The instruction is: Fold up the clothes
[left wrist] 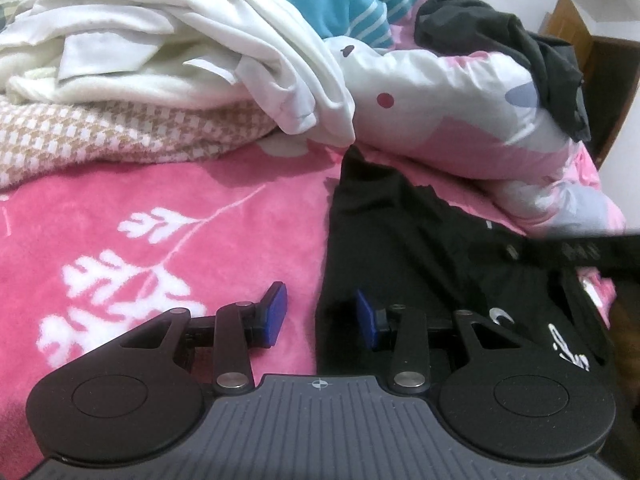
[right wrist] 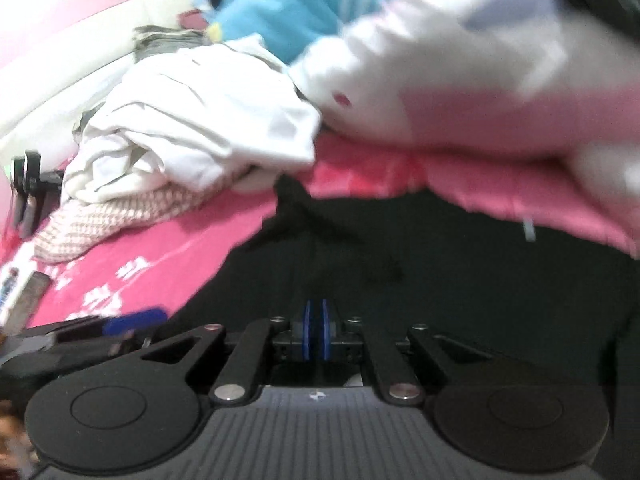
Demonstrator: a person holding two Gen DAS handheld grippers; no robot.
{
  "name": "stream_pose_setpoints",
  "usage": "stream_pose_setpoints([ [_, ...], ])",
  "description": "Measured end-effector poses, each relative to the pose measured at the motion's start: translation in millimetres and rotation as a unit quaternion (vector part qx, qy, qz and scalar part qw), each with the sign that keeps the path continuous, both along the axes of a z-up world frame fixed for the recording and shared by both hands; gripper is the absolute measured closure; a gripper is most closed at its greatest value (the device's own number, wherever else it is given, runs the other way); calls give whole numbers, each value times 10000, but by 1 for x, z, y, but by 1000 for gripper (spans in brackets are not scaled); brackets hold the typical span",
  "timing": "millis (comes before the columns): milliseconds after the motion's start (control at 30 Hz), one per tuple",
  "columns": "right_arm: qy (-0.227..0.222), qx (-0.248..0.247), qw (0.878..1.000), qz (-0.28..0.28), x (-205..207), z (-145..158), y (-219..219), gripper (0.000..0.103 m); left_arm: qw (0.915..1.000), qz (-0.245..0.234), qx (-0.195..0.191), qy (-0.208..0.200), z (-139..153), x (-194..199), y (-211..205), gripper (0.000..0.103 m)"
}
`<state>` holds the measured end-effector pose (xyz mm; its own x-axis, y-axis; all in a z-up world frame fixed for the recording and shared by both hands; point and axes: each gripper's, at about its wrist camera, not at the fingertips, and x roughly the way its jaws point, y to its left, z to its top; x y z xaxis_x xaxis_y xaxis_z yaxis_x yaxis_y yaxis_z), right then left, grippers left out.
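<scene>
My left gripper [left wrist: 322, 318] fingers were spread, empty, straddling black garment's [left wrist: 404, 240] edge; right gripper [right wrist: 317, 334] fingers pressed together over it.

Left wrist view: open pink blanket [left wrist: 160, 216] fills centre left, free to pass. White clothes pile [left wrist: 180, 52] on a checked cloth [left wrist: 120, 136] blocks upper left. Puffy quilt [left wrist: 460, 120] walls off upper right, dark garment [left wrist: 520, 48] on top. Black garment [left wrist: 400, 240] lies flat lower right, low. Right wrist view, blurred: quilt overhangs upper right, white pile [right wrist: 200, 120] left.
</scene>
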<state>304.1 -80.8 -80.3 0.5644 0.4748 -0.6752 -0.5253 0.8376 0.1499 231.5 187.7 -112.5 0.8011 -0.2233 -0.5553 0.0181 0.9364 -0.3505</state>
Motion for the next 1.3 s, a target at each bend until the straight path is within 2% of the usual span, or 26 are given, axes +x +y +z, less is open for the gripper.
stream_pose_setpoints([
  [100, -289, -299, 9978, 511, 10, -12, 16, 97, 10000, -11, -29, 8, 0, 1, 1, 65],
  [167, -204, -942, 9943, 456, 16, -31, 17, 97, 10000, -21, -70, 14, -1, 1, 2, 65],
  [267, 12, -657, 9978, -101, 20, -34, -24, 96, 10000, -27, -79, 13, 0, 1, 3, 65],
  [300, -23, -799, 9960, -408, 21, -32, -32, 96, 10000, -27, -74, 14, 0, 1, 3, 65],
  [367, -183, -915, 9936, -640, 23, -27, -43, 95, 10000, -26, -67, 13, 0, 1, 3, 65],
  [500, -22, -220, 9971, -725, 32, -14, -49, 92, 9999, -26, -97, 13, 0, 1, 3, 65],
  [533, -16, -40, 9976, -697, 34, -11, -47, 86, 9999, -26, -106, 15, 0, 1, 4, 65],
  [633, 106, 95, 9987, -497, 41, -16, -33, 59, 9999, -31, -107, 16, 0, 1, 3, 65],
  [667, 162, 76, 9988, -447, 43, -20, -29, 56, 9999, -36, -110, 17, 0, 0, 3, 65],
  [733, 272, 7, 9987, -429, 52, -33, -19, 58, 9999, -54, -129, 15, 0, 0, 4, 65],
  [800, 357, 196, 9977, -533, 57, -35, -21, 88, 9999, -64, -154, 15, 0, 0, 5, 65],
  [833, 397, 344, 9968, -602, 61, -36, -24, 97, 9999, -69, -156, 15, 0, 0, 5, 65],
  [1000, 455, 806, 9910, -971, 71, -44, -37, 97, 9999, -76, -128, 13, 0, -1, 5, 65],
  [1133, 654, 1373, 9749, -1628, 79, -46, -60, 85, 9999, -76, -147, 11, -1, -1, 5, 65],
  [1167, 702, 1522, 9695, -1787, 80, -46, -66, 84, 9999, -77, -150, 11, -1, -1, 5, 65],
  [1233, 789, 1695, 9648, -1849, 75, -41, -76, 84, 9999, -79, -151, 13, -1, -1, 5, 65],
  [1300, 881, 1731, 9655, -1734, 69, -36, -78, 84, 9999, -79, -144, 13, -1, -1, 5, 65],
])
